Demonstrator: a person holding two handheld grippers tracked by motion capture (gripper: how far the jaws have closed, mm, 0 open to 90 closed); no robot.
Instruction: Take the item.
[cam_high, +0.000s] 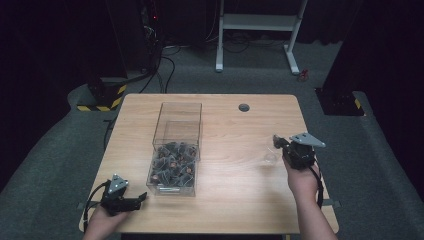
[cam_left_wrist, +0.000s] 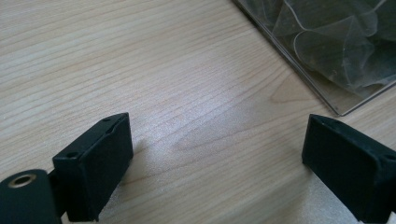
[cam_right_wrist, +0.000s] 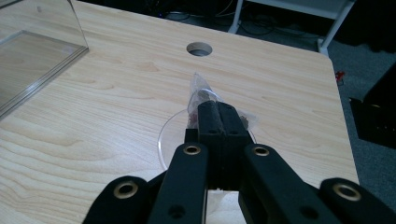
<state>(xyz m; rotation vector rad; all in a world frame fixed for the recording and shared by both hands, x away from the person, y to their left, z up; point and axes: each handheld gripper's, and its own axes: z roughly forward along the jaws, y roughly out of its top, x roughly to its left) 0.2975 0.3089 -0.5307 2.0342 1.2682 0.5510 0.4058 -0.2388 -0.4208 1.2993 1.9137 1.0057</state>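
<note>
My right gripper (cam_right_wrist: 219, 109) is shut on a small clear packet (cam_right_wrist: 200, 91) with dark reddish contents. It hangs just above a clear round dish (cam_right_wrist: 168, 135) on the wooden table. From above, that gripper (cam_high: 281, 143) is at the table's right side, with the dish (cam_high: 270, 159) just left of it. A tall clear box (cam_high: 181, 105) stands left of centre, its lower part filled with several similar packets (cam_high: 172, 165). My left gripper (cam_high: 139, 200) rests near the front left corner, open, jaws toward the box. Bare wood lies between its jaws (cam_left_wrist: 215, 158), and the box corner (cam_left_wrist: 327, 95) is ahead to the right.
A round cable hole (cam_high: 244, 107) sits near the table's far edge (cam_right_wrist: 199, 48). The table's right edge (cam_high: 315, 165) runs close beside my right hand. Beyond the table are a white frame (cam_high: 257, 22), cables and dark stands on grey carpet.
</note>
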